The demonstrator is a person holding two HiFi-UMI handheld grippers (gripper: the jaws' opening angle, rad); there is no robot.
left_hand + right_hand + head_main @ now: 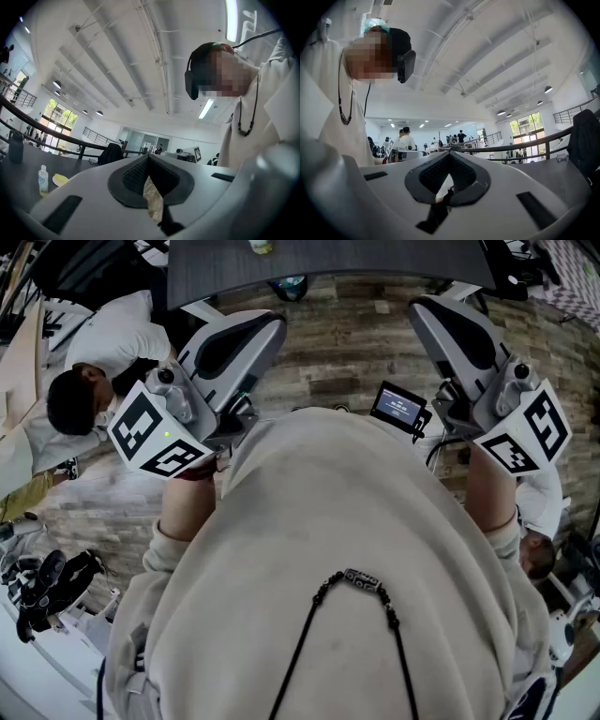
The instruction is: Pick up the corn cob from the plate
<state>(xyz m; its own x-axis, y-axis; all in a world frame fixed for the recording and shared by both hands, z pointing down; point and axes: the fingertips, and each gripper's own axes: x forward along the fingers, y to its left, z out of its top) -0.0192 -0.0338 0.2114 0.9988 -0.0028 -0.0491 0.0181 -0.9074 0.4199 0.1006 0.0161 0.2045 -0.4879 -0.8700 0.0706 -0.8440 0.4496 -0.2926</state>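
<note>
Head view is mostly cream sweatshirt [328, 549], with both tools held up at the chest and well back from the dark surface [328, 263]. Left gripper [149, 160] is pressed together on nothing, right gripper [449, 157] same deal. What's the likeliest way this goes wrong? — tinker42

Left gripper view has a small yellow blob far off on that surface, probably the corn cob [60, 178] on its plate [64, 182] (too tiny to swear to it). A clear bottle [43, 179] stands just beside it, so a wide or sloppy approach could tip that over. Bigger worry imo: arriving with the jaws not spread yet would just shove the cob, and a round cob could roll off the plate or drag the plate along. Pinch it off-centre and it could swivel out. Also the sweatshirt hogs the head view, so aiming might be half blind at first. — rolo
</note>
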